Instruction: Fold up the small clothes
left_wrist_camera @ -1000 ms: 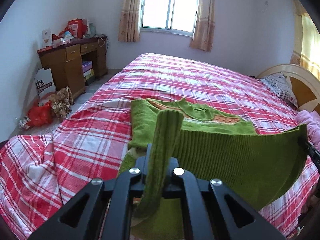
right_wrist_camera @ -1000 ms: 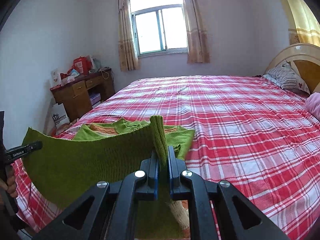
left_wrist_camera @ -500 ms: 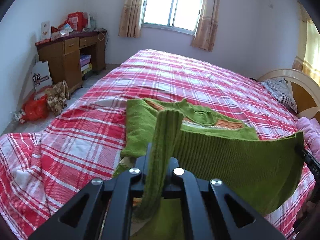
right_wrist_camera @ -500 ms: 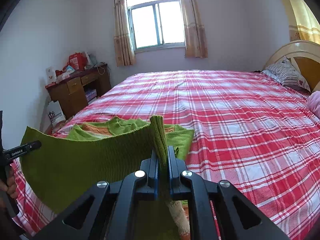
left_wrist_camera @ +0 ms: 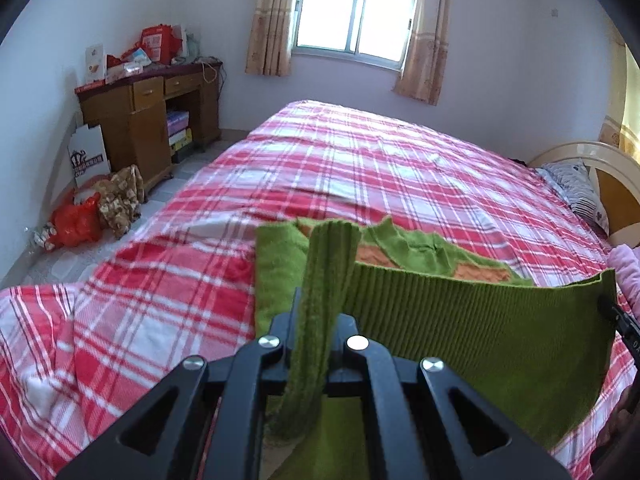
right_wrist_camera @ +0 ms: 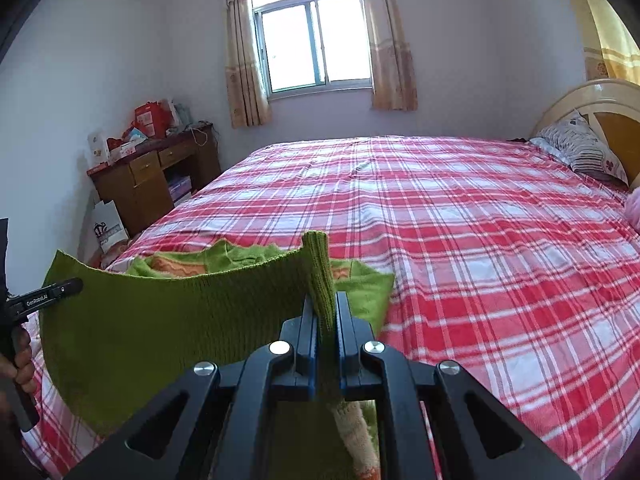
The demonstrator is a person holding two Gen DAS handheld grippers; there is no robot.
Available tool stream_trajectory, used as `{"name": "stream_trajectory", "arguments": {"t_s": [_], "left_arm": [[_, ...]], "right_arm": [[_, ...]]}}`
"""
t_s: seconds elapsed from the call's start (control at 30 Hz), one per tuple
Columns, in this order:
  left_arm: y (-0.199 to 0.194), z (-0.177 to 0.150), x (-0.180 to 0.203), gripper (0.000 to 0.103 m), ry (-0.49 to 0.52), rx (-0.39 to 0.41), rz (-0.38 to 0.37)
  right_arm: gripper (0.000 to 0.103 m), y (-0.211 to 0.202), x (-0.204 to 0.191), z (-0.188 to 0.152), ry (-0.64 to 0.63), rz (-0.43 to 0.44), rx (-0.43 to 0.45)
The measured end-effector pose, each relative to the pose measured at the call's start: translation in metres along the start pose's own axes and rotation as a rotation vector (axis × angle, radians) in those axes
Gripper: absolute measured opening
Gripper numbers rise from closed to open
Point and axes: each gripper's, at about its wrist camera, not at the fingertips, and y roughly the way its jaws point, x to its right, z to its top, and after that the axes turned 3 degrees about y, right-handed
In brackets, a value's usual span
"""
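Right now both tongs are gripping the ribbed hem of a small green sweater (left_wrist_camera: pixel 480 320) and holding it stretched in the air above the bed (left_wrist_camera: pixel 360 168). The left tongs (left_wrist_camera: pixel 316 320) are pinched tight on one corner of the hem, the knit bunching up between the fingers, and the right tongs (right_wrist_camera: pixel 324 316) are clamped the same way on the other corner. Between them the hem is hanging as a taut band, while the rest of the sweater, with its orange pattern, is lying flat on the red-and-white plaid bedspread just beyond. A hand (right_wrist_camera: pixel 20 364) is showing at the left edge of the right wrist view, wrapped around the handle of the left tool. Over by the wall a wooden desk (left_wrist_camera: pixel 148 128) is sitting under a heap of red boxes, with bags on the floor beside it. A patterned pillow (right_wrist_camera: pixel 580 152) is resting against the headboard.
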Motion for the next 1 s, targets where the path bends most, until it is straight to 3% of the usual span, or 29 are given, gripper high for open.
{"name": "stream_trajectory", "arguments": {"t_s": [0.57,0.8,1.0], "left_arm": [[0.068,0.056,-0.001,0.005,-0.080,-0.002,0.002],[0.115,0.069,0.006,0.005,-0.078,-0.023,0.059],[0.164,0.059,0.006,0.005,-0.079,-0.091,0.124]], "right_arm": [[0.006,0.090,0.009,0.050,0.038,-0.071,-0.002],[0.006,0.145,0.014,0.059,0.035,-0.120,-0.046],[0.006,0.191,0.021,0.043,0.031,-0.153,-0.120]]}}
